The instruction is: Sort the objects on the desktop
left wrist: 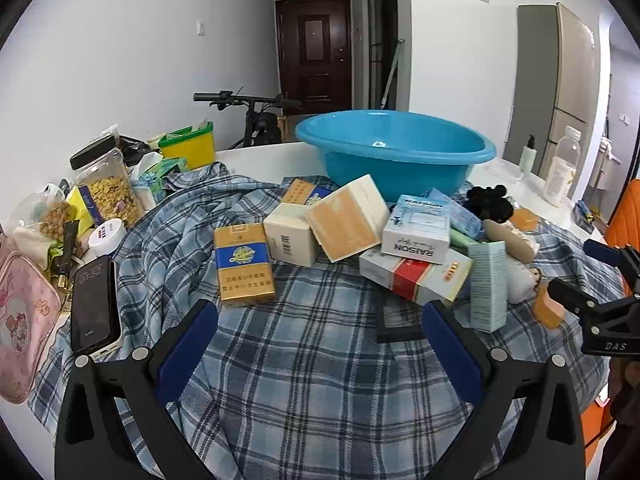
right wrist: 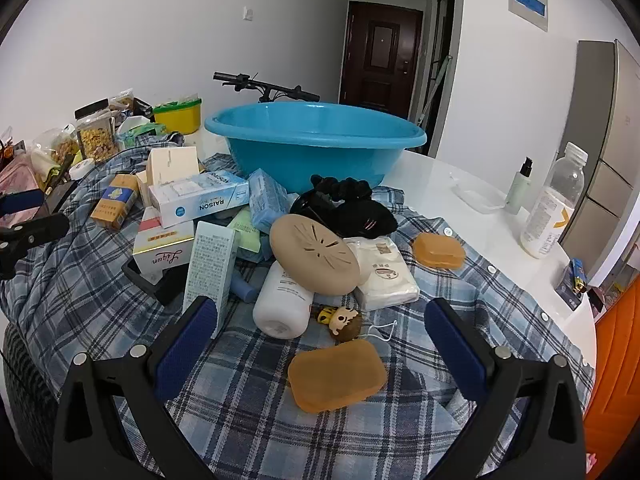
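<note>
The heap of small cartons, bottles and soap lies on my blue-and-white plaid cloth [left wrist: 304, 344], just ahead of both my grippers. My left gripper [left wrist: 320, 344] has its jaws spread wide with nothing between them; the gold-and-blue cigarette pack [left wrist: 244, 264] lies flat just beyond its left finger, and the red-and-white carton [left wrist: 416, 276] just beyond its right finger. My right gripper [right wrist: 316, 344] is spread wide too, holding nothing; the amber translucent soap bar [right wrist: 338, 374] lies between its fingers, touching neither. Just past that bar sit a small brown-haired doll head [right wrist: 344, 320] and a white plastic bottle [right wrist: 284, 300] on its side. Farther off, the round blue plastic basin [right wrist: 316, 140] stands on the white table [right wrist: 440, 176] behind the heap
</note>
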A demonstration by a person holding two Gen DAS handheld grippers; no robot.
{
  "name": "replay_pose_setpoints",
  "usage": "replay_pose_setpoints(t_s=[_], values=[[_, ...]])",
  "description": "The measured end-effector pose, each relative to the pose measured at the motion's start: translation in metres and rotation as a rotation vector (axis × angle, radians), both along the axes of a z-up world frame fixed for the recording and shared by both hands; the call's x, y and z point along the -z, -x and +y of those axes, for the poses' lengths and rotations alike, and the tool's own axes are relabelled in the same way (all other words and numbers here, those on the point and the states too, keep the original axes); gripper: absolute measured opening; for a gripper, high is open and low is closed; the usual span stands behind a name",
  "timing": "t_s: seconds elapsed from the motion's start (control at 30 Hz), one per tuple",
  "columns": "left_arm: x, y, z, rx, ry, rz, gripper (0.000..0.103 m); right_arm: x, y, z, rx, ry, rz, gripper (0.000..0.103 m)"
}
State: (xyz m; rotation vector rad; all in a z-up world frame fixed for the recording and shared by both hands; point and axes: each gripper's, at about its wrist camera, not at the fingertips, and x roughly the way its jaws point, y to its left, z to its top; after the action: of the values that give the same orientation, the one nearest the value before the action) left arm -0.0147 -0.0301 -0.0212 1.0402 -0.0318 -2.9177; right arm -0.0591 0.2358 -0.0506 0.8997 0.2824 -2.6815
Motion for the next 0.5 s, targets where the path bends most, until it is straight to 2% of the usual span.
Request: replay_pose_setpoints(t_s=[0.5], values=[[0.0071,0.0054,-0.0033,-0.027,0.01,-0.015,0.103,0.0001,-0.0017,-0.0052,-0.011,-0.022,0.005,0.103]])
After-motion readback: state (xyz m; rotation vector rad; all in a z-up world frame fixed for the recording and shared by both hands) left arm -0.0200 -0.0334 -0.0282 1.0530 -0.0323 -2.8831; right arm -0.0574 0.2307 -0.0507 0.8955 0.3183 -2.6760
